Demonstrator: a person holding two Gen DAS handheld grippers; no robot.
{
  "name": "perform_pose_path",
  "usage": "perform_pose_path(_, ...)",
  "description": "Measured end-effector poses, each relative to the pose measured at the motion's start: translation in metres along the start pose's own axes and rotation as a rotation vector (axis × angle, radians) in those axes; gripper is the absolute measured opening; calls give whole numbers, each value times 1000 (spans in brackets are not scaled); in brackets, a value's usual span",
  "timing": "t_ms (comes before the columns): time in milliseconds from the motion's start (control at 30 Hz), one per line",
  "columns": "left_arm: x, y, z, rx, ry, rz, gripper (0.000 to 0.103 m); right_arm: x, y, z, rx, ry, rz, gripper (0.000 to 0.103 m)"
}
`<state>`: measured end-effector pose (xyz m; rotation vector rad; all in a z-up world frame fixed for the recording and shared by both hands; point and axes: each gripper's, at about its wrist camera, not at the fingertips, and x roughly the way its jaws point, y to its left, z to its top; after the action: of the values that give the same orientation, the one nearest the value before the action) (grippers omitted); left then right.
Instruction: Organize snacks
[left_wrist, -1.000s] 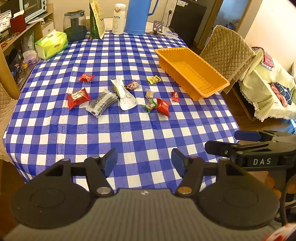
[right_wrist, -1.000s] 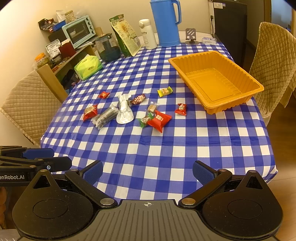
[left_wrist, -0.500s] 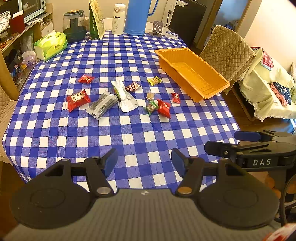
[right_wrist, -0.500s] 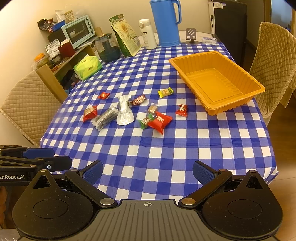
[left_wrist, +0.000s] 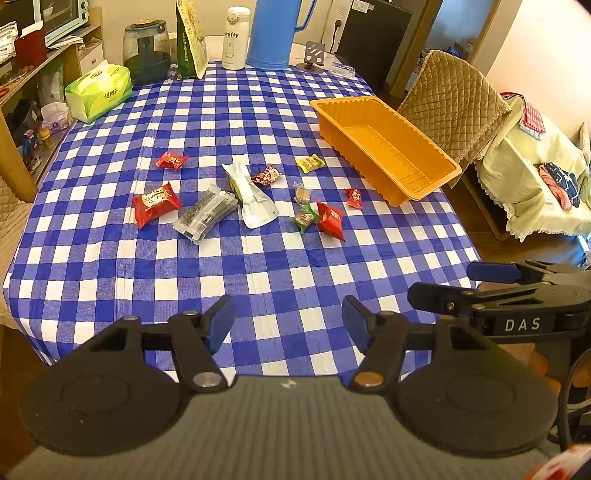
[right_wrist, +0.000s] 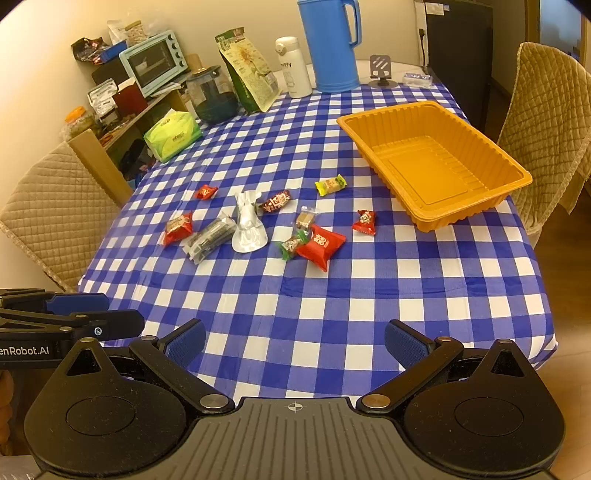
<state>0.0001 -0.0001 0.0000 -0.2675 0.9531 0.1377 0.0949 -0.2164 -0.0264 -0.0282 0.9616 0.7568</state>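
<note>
Lying bare, orange tray (right_wrist: 436, 162) beside scattered snacks (right_wrist: 319, 242); both tools spread apart

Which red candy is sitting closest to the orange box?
The small red candy, lying alone between the snack pile and the orange tray. The other red packets lie farther left, including the big red one beside the green-wrapped sweet.

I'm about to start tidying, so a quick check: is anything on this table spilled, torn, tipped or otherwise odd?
Nothing looks spilled or damaged. The snacks lie loose on the checked tablecloth, none in the orange tray, which is empty. The green-wrapped candy touches the big red packet. Both grippers are open and hold nothing.
</note>
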Motion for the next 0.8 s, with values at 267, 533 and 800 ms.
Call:
perform_pose_path(267, 2, 7, 3, -12, 6, 7, 62, 10, -5, 7, 6, 9, -1, 103)
perform_pose_path(533, 15, 25, 9, -42, 7, 34, 62, 26, -6, 8, 14, 11, -23, 103)
perform_pose_path(800, 31, 57, 13, -67, -47, 79, 62, 46, -15, 11, 58, -6, -35, 103)
